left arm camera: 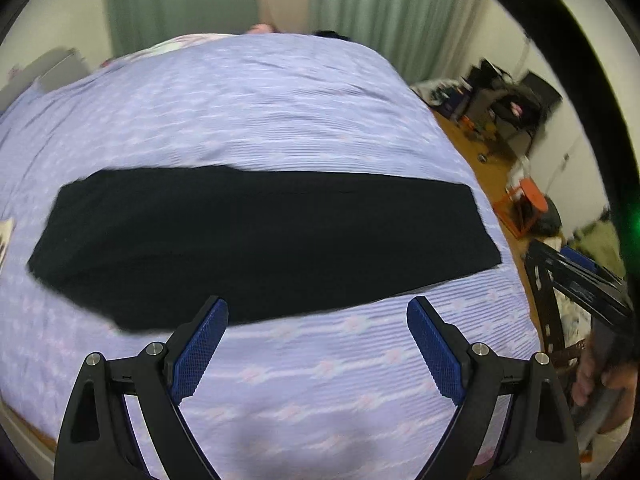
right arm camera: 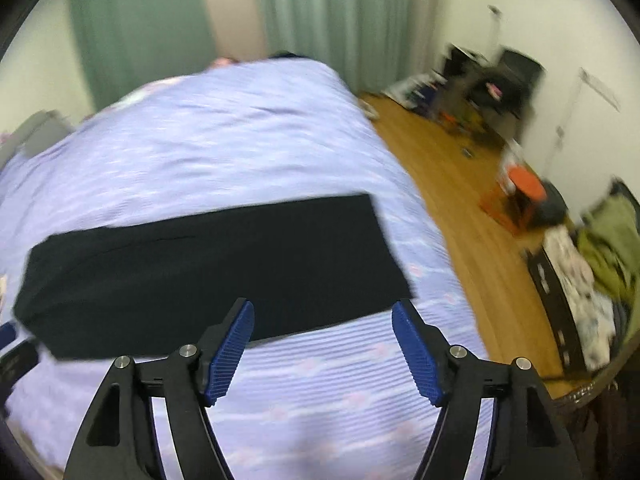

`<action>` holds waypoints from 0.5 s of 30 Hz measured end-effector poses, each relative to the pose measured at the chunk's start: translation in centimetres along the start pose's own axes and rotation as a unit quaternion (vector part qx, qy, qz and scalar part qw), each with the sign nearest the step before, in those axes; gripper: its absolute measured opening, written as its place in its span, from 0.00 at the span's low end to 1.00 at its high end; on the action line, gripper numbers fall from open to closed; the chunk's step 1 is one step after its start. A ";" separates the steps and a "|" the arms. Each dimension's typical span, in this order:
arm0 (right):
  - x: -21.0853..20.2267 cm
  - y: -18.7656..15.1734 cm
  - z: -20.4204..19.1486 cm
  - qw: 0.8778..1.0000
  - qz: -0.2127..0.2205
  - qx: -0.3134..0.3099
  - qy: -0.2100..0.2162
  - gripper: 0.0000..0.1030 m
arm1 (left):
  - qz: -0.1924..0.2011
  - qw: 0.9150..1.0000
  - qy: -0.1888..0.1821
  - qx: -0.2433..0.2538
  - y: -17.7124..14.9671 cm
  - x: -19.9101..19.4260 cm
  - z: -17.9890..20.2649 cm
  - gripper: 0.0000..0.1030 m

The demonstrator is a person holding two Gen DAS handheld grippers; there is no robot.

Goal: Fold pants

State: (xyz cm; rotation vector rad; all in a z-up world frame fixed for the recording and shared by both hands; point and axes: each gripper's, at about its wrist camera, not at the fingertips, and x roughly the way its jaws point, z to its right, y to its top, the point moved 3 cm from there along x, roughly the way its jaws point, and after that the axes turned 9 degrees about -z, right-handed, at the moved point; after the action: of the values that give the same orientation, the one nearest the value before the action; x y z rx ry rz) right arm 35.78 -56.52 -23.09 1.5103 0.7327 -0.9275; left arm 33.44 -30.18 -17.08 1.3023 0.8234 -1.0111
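Black pants [left arm camera: 248,240] lie flat across a lilac bedspread [left arm camera: 240,112], folded lengthwise into one long strip, wider end at the left. They also show in the right wrist view [right arm camera: 208,264]. My left gripper [left arm camera: 318,312] is open and empty, just above the bedspread at the strip's near edge. My right gripper [right arm camera: 323,314] is open and empty, near the strip's near edge towards its right end. The right gripper's body and the hand holding it [left arm camera: 600,376] show at the left wrist view's right edge.
The bed's right edge [right arm camera: 440,240] drops to a wooden floor [right arm camera: 460,184]. On the floor are an orange stool [right arm camera: 524,188], piled clothes [right arm camera: 592,264] and dark clutter by the wall [right arm camera: 488,88]. Green curtains [right arm camera: 320,12] hang behind the bed.
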 end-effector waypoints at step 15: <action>-5.4 -9.7 -29.0 0.986 -0.066 -0.099 0.118 0.69 | 0.018 0.991 0.064 -0.118 -7.9 -8.9 -31.5 0.90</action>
State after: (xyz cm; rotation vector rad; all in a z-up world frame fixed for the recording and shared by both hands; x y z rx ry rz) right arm 29.23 -26.15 -22.39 1.4223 1.0757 -0.7542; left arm 24.81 2.30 -15.30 1.1829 0.9834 -0.7811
